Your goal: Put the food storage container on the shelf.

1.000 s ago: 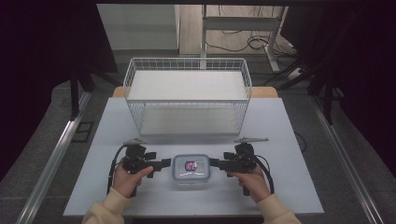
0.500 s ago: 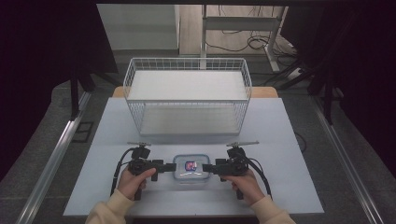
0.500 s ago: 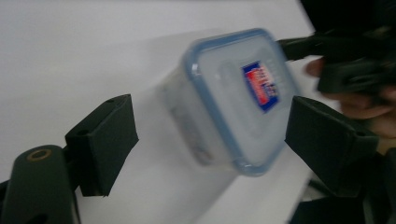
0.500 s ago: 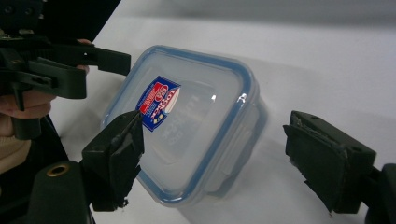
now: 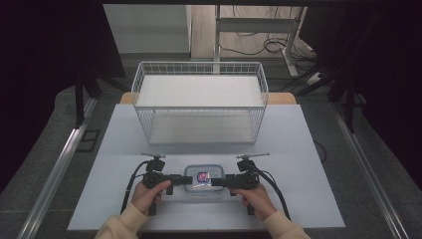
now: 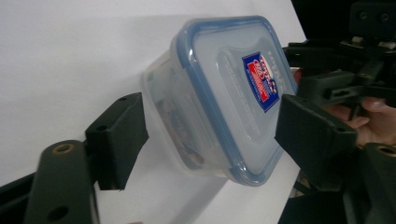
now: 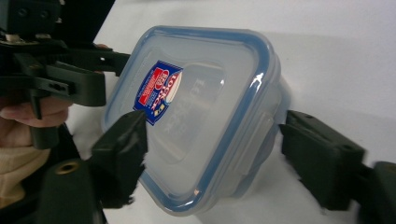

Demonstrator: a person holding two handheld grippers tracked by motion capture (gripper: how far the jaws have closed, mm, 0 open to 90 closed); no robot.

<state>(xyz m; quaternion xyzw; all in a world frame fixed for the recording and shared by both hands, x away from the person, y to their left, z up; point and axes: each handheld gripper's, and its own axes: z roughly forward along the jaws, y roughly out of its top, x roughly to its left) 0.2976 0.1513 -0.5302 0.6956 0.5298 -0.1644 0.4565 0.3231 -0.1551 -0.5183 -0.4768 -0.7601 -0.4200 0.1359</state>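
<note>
Both grippers have slid inward since a second ago, so now they bracket the little food container (image 5: 200, 178) from either side, low in the middle of the high view. Going left to right: the left gripper (image 5: 178, 178) sits at the box's left end, and in its own view its fingers (image 6: 117, 140) are spread, one below the clear tub and one over the blue-rimmed lid, not pinching yet as far as I can see. The right gripper (image 5: 219, 181) mirrors that at the right end, fingers (image 7: 322, 156) also apart, straddling the corner with the latch. The box rests flat on the desk (image 5: 298, 149), lid on. The wire basket (image 5: 199, 99) stands empty at upper centre. So the approach looks done; clamping, lifting and whatever comes after are all left.
</note>
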